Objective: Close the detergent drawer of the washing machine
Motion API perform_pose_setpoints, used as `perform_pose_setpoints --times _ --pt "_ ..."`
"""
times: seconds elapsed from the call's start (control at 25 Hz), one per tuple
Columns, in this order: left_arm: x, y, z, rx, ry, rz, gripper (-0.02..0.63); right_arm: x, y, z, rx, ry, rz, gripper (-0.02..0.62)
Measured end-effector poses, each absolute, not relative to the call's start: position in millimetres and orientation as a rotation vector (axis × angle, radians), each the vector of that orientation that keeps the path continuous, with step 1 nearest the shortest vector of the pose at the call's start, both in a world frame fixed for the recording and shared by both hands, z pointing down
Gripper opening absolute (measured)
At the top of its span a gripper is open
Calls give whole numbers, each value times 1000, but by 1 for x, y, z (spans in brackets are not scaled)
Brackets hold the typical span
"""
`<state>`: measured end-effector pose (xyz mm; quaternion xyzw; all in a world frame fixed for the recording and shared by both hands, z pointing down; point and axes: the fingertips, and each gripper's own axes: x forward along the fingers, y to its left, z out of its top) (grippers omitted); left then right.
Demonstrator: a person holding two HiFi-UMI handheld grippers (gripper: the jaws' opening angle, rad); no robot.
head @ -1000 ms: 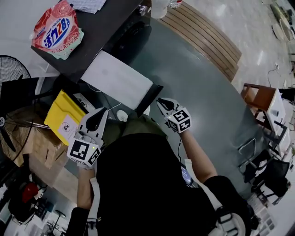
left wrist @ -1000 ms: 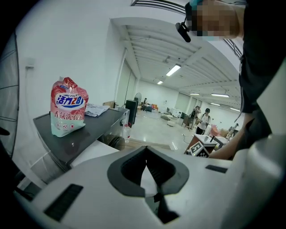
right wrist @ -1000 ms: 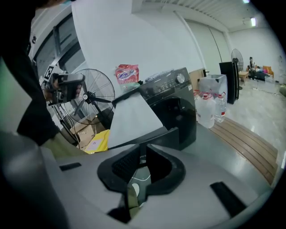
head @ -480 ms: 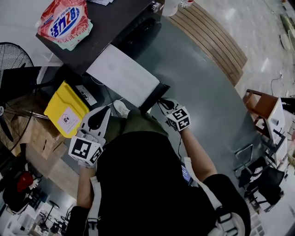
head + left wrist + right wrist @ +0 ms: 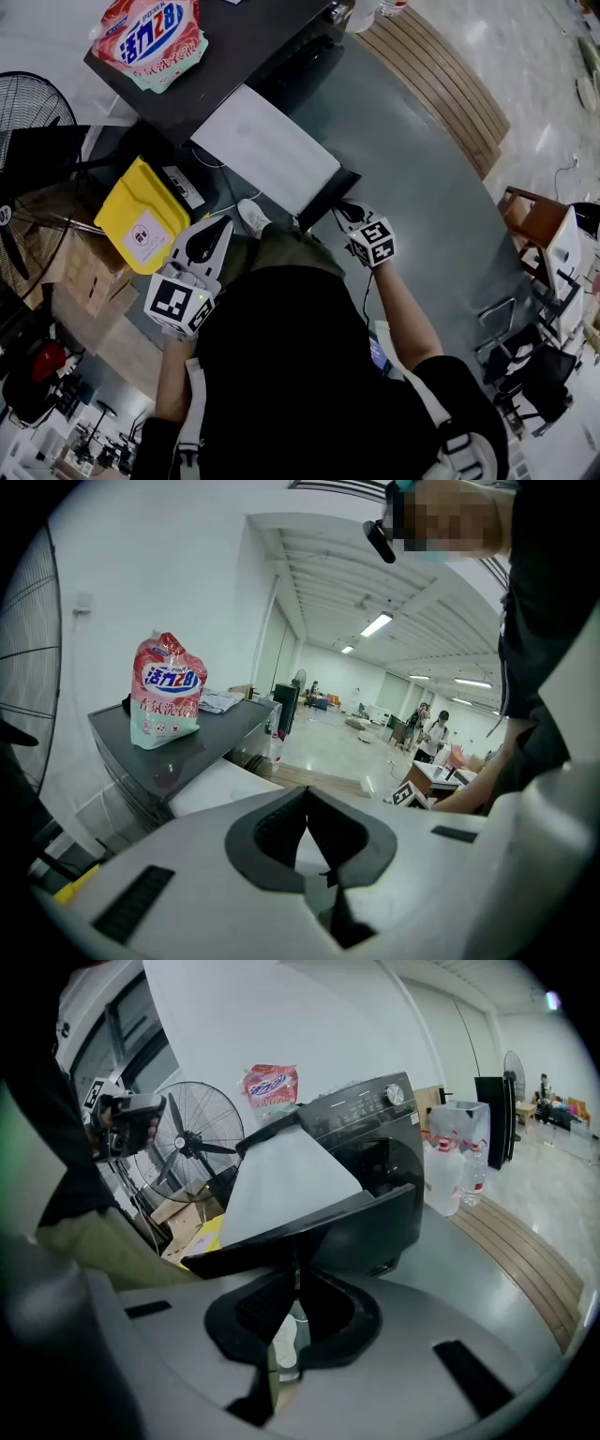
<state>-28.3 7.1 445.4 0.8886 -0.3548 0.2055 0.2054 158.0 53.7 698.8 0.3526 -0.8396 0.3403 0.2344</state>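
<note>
Detergent drawer (image 5: 267, 150), rigid and probably light, needed pushing at its front panel (image 5: 375, 1222); right gripper (image 5: 343, 210) sat there, jaws together; left gripper (image 5: 223, 228) closed, empty.

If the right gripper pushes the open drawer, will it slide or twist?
Likely slides straight: the drawer looks stiff and sits out of the washing machine. The right gripper, jaws together, is at its front panel, so a steady push should move it. Pushing near one end might skew it.
</note>
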Motion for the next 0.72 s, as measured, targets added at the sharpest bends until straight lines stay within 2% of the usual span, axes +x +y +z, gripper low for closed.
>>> perform_pose_setpoints --times 0.72 --pt "-61 16 448 2458 -1011 526 11 151 54 684 1006 -2292 918 20"
